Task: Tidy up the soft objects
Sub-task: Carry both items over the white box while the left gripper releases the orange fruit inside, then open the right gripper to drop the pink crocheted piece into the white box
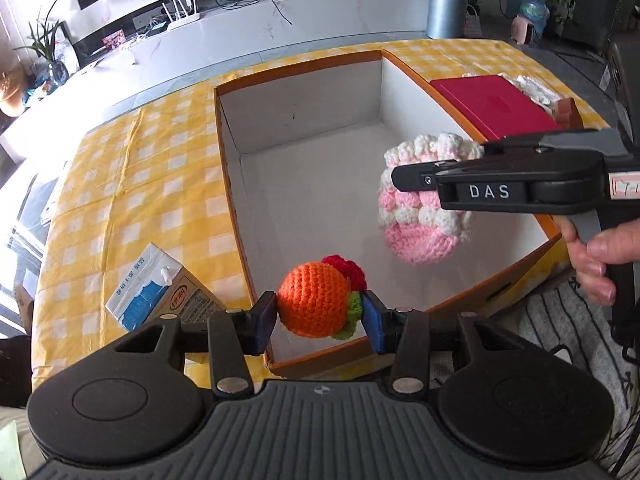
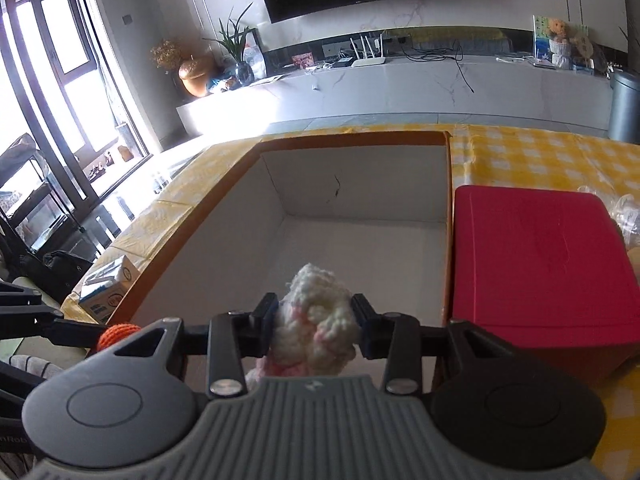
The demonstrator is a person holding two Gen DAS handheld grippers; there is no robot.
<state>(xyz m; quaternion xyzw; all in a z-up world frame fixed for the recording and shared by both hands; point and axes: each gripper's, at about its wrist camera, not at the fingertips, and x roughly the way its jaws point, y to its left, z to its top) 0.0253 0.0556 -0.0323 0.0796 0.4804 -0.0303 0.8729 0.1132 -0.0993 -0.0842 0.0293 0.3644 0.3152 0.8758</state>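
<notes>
**Both grippers loaded, over the box**

Left gripper [image 1: 319,317], left wrist view: my pads pinch the orange crochet ball [image 1: 312,300] across its middle, one pad on the orange body, the other on the green leaf trim. Red crochet tuft [image 1: 346,270] sits behind it. The ball hangs over the near rim of the orange-edged box [image 1: 228,152], just inside. White inside of the box looks bare from here. Milk carton [image 1: 160,292] lies on the yellow check tablecloth [image 1: 132,176] left of the box, red box [image 1: 496,106] right of it. The other tool shows from the side, my hand [image 1: 592,260] on its grip, with the pink-and-white crochet piece [image 1: 424,200] hanging from its fingers over the right part of the box.

Right gripper [image 2: 314,322], right wrist view: jaws pressed on the pink-and-white crochet piece [image 2: 312,320] near its top, rest drooping below out of sight. Box [image 2: 352,138] straight ahead, red box [image 2: 536,264] tight against its right wall. Orange ball [image 2: 118,336] peeks in at lower left.

Handling, my read: both are light, squashy yarn, nothing fragile, not slippery. Yarn compresses, so a mid-body pinch is safest; the leaf trim could slip or stretch. A release over the box looks safe for both.
</notes>
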